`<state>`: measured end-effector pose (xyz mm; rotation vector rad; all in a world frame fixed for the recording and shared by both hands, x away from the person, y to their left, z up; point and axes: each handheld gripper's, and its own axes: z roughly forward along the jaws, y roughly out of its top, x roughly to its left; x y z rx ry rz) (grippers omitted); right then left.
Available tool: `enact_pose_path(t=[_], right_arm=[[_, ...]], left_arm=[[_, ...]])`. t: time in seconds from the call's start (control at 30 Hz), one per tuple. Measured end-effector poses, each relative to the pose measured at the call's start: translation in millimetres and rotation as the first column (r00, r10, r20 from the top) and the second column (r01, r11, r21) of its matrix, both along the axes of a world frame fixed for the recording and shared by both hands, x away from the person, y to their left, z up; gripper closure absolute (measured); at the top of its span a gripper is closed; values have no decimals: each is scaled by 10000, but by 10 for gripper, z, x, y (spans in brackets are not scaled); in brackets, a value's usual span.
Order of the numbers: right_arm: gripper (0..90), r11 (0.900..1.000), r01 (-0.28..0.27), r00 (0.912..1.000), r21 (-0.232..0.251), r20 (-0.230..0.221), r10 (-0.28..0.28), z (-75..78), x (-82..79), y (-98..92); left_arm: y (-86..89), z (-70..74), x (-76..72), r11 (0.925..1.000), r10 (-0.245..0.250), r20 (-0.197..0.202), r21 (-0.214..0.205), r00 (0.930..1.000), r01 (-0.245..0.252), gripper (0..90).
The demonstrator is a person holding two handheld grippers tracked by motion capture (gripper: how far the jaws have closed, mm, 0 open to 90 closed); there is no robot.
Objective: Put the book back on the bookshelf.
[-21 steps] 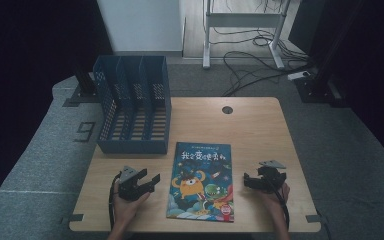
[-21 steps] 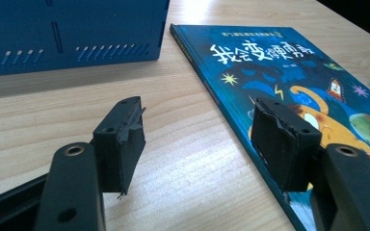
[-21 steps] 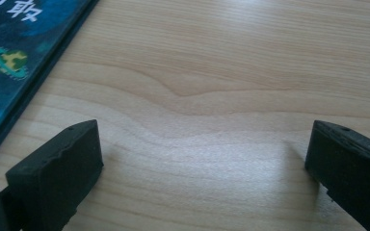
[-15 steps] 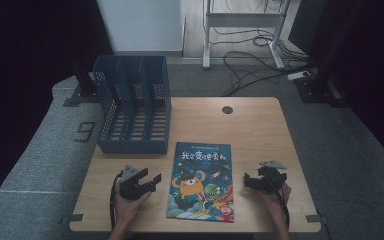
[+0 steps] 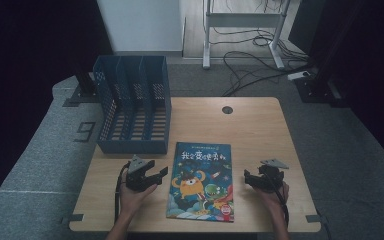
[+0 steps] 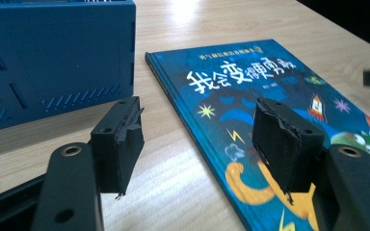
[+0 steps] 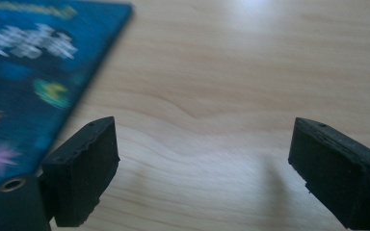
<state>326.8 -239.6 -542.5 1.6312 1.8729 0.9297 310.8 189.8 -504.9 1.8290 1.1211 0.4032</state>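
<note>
In the high view, your left claw [image 5: 156, 175] rests on the table [image 5: 260, 130] just beside the left edge of the picture book [image 5: 201, 181], jaws apart and empty; your right claw [image 5: 252, 179] sits near the book's right edge, also parted and holding nothing. The book lies flat, cover up, at the near middle of the table, with the blue file rack [image 5: 132, 107] standing apart from it at the far left. In the left gripper view, the left claw [image 6: 204, 139] straddles the book's [image 6: 265, 91] spine edge: one pad hangs over the bare wood, the other over the cover, and neither presses on it. The file rack [image 6: 53, 57] wall stands close behind on the left. Judged from here, closing the claw at this height would likely skate off the thin flat edge and push the book sideways toward your other hand rather than lift it. A raised book could also strike the rack wall if you swing it too early. In the right gripper view, the right claw [image 7: 202, 173] stands wide over bare table, the book [image 7: 33, 62] lying off to its left and out of reach of the pads. If you close this claw now, expect it to catch nothing; bring it in to brace the far edge first.
</note>
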Motion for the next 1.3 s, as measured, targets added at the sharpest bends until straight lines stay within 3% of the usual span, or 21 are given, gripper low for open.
enact_pose_path(t=[0.1,0.23,0.3,0.4,0.57,1.07,1.17,1.3], right_arm=[[100,9987,-408,9986,301,345,397,111,-53,98],[102,9956,-796,9964,490,341,780,161,-81,168],[110,9910,-1059,9939,821,398,1029,214,-95,216],[113,9909,-1144,9928,705,436,1115,229,-101,271],[124,9896,-1388,9899,372,334,1376,181,-78,383],[128,9746,-2181,9759,518,40,2182,23,-65,713],[127,9700,-2401,9703,375,-214,2410,-44,-67,826],[125,9703,-2410,9701,222,-256,2415,-67,-77,891]], left_arm=[[12,26,-50,9999,-87,-14,72,10000,87,342],[1,1,-78,9998,-166,-209,135,9996,169,338],[2,-29,-86,9998,-180,-360,99,9992,184,334],[2,-88,-78,9998,-200,-671,-14,9975,199,331],[-41,-170,-41,9994,-317,-1066,112,9938,330,324],[-182,-277,-72,9972,-637,-1345,300,9889,683,316],[-263,-336,-78,9944,-786,-1486,588,9858,882,314],[-302,-350,-87,9936,-855,-1521,604,9847,956,313]])
